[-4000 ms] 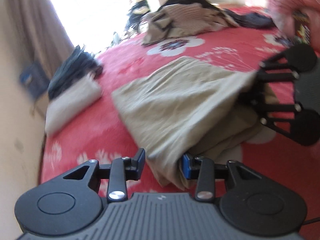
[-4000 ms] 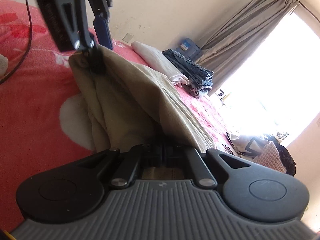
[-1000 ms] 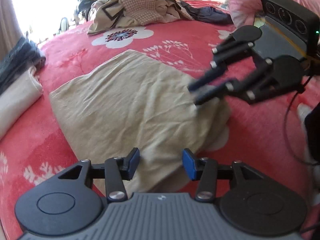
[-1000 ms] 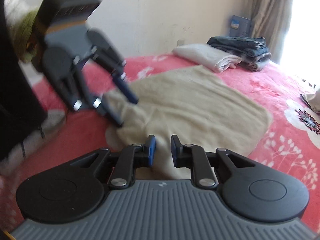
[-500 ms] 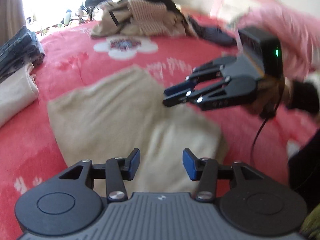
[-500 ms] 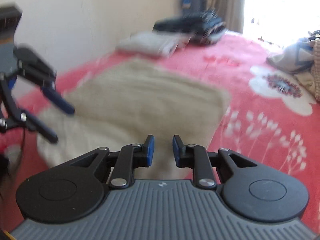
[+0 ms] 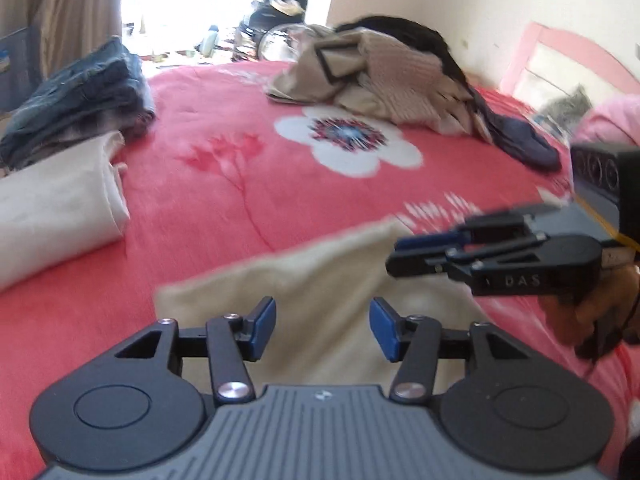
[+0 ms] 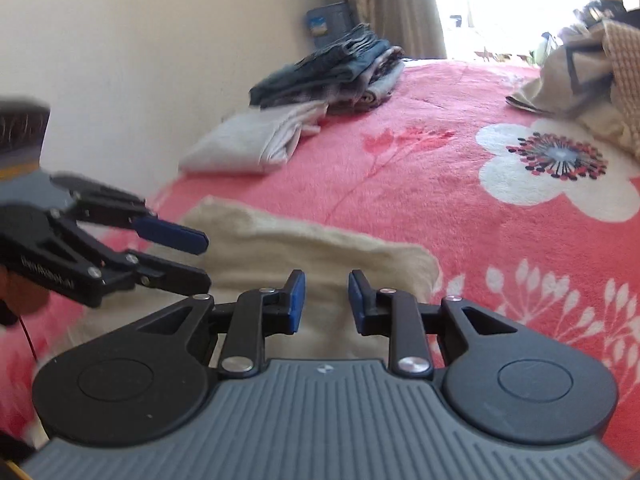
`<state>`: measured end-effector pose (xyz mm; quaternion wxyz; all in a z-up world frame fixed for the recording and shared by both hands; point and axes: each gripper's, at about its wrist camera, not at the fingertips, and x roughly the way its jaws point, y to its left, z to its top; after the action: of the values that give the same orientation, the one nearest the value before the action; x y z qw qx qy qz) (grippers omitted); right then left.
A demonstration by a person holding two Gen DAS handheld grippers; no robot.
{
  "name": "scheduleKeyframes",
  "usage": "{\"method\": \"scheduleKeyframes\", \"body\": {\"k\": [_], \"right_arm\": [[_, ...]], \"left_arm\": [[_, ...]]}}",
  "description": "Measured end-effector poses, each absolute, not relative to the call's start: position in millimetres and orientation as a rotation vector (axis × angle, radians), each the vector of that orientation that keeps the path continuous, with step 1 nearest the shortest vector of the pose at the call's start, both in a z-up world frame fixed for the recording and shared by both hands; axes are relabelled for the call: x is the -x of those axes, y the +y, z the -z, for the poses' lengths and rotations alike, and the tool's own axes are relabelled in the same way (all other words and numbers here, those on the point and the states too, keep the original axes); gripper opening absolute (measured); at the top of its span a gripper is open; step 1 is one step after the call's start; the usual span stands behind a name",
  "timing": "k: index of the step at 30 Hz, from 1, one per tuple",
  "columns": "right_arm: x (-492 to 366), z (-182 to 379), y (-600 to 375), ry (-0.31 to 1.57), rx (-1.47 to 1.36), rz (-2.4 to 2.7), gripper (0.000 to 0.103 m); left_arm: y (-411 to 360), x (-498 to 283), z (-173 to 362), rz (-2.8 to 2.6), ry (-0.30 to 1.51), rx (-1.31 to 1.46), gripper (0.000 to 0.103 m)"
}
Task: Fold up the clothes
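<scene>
Beige garment (image 7: 320, 280) lying folded flat on red blanket (image 7: 224, 184), near side of white folded cloth (image 7: 56, 208). Left gripper (image 7: 322, 326) wide apart, empty, above garment. Right gripper (image 8: 322, 300) narrowly parted, empty. Advisable: pinch near corners together, lift evenly, lay edge to edge.
</scene>
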<state>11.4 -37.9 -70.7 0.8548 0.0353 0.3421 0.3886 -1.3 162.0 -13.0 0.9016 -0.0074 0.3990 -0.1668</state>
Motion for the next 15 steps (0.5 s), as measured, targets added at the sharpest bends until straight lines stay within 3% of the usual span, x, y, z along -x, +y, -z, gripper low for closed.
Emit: {"method": "scheduleKeyframes", "body": {"k": [4,15], "right_arm": [[-38,94,-36,0.794,-0.177,-0.803,0.023],[-68,110,-66,0.878,-0.438,-0.722,0.022]], "left_arm": [[171,-25,38,0.295,0.871,0.108,0.051],[184,-37,48,0.240,0.872,0.232,0.062]]}}
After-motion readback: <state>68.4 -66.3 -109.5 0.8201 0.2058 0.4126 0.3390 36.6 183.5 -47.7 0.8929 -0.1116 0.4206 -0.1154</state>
